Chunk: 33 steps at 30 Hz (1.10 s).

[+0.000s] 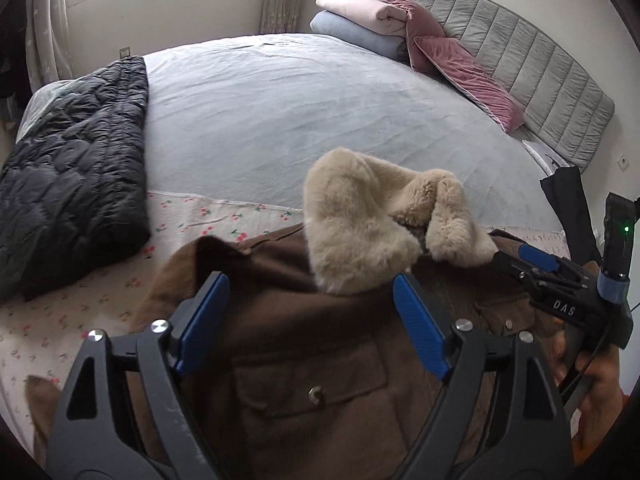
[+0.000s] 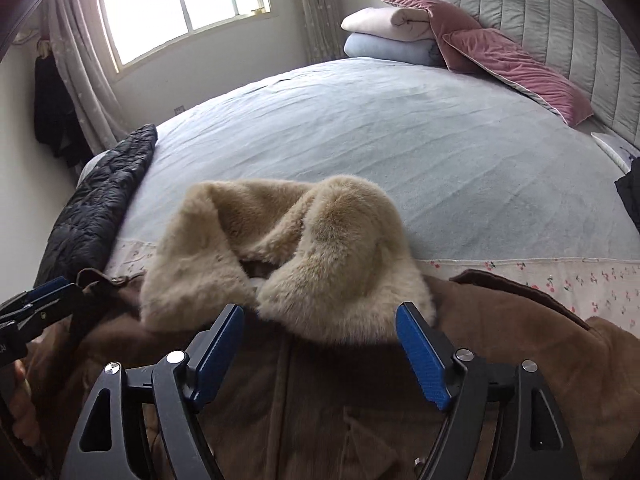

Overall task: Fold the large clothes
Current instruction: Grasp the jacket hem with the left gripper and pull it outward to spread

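Note:
A brown coat (image 1: 304, 360) with a beige fur collar (image 1: 360, 216) lies on the near edge of the bed. It also shows in the right wrist view (image 2: 500, 360), collar (image 2: 288, 252) ahead. My left gripper (image 1: 308, 304) is open and empty, just above the coat's chest pocket, below the collar. My right gripper (image 2: 320, 340) is open and empty over the coat's front, just short of the collar. The right gripper also shows at the right of the left wrist view (image 1: 536, 264); the left one shows at the left edge of the right wrist view (image 2: 36, 292).
The bed has a grey-blue blanket (image 1: 304, 112) over a cherry-print sheet (image 1: 80, 304). A dark quilted jacket (image 1: 72, 168) lies folded at the left. Pink cushions (image 1: 464, 68) and folded blankets (image 1: 360, 20) sit by the grey headboard (image 1: 540, 64). A window (image 2: 180, 4) is at the far wall.

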Tool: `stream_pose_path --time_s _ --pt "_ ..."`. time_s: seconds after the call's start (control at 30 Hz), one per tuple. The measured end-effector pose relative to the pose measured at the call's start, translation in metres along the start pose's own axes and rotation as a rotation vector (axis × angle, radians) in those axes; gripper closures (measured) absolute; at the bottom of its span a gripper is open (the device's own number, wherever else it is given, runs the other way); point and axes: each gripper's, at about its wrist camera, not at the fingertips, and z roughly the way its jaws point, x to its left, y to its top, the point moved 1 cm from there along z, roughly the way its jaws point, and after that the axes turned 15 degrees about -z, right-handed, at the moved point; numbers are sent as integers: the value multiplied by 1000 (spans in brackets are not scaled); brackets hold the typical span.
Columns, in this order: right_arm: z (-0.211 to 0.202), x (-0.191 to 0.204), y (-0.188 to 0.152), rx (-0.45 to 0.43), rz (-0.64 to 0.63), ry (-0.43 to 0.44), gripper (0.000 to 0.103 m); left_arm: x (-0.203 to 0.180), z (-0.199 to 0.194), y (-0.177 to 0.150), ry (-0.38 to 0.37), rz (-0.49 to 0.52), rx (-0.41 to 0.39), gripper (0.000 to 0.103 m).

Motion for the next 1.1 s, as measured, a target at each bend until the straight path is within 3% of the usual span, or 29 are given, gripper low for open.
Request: stream_pose_path --time_s 0.07,0.3,0.47,0.63,0.8,0.83,0.87,0.9,0.97,1.0,1.03,1.1 --pt "-28 7 -6 -6 -10 1 22 26 -31 -2 32 -8 -7 12" --pt "-116 26 -30 -45 -44 18 16 122 -121 -33 164 -27 -21 10" --pt "-152 40 -54 -41 -33 58 15 212 -168 -70 203 -190 29 10" --pt "-173 60 -83 -44 -19 100 15 272 -180 -120 179 -322 60 10" --pt "-173 81 -113 -14 -8 130 15 310 -147 -169 162 -455 137 11" --pt "-171 84 -118 -2 -2 139 15 315 -140 -174 162 -468 141 17" --pt "-167 87 -123 11 6 149 15 317 -131 -178 153 -483 149 33" --pt "-164 89 -128 25 20 159 15 317 -127 -179 99 -509 149 46" --pt "-158 91 -134 50 41 173 15 309 -135 -167 81 -525 119 89" --pt "-157 91 -137 59 45 176 15 302 -143 -158 75 -505 97 89" --pt "-157 92 -138 64 45 174 15 290 -159 -144 106 -467 26 89" --pt "-158 91 -139 67 36 154 15 269 -196 -110 232 -358 -145 90"
